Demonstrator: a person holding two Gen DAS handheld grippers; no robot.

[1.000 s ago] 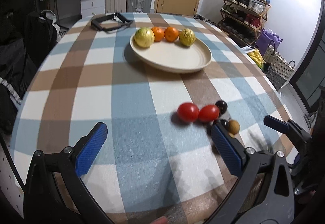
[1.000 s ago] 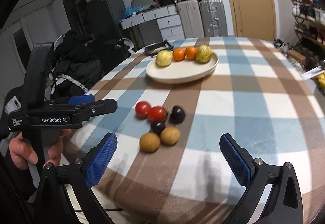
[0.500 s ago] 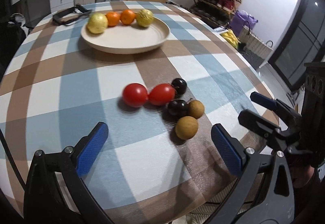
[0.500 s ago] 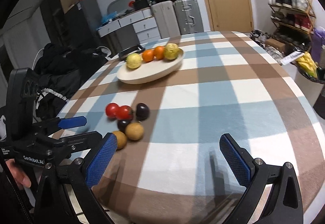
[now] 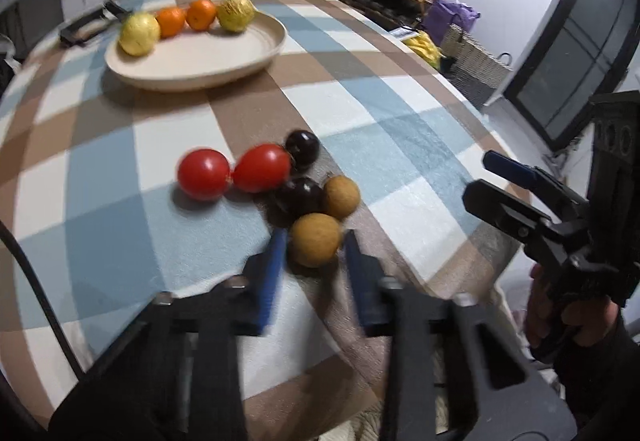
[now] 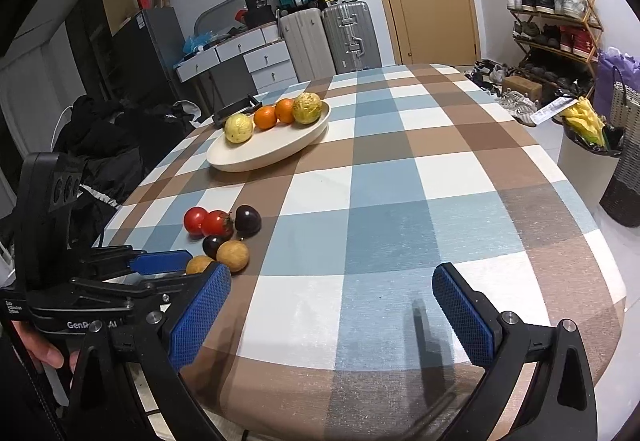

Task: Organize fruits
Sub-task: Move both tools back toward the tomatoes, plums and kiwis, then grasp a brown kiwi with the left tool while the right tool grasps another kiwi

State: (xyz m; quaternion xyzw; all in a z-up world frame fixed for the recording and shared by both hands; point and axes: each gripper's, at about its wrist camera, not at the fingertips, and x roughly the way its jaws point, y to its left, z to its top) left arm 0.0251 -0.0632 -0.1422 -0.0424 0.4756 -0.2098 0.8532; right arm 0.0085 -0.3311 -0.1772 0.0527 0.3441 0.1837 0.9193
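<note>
The nearest brown fruit lay near the front edge of the tabletop, at the near end of a small cluster. The left gripper had narrowed since half a second before: its blue pads, then wide apart, now stood close on both sides of this fruit, though the blur did not let me tell if they already pressed it. Behind it lay a second brown fruit, two dark plums and two tomatoes, all touching or just beside each other as before. The right gripper remained spread open over the cloth, holding nothing. Toward the far edge, the plate kept two yellow fruits and two oranges in a row.
</note>
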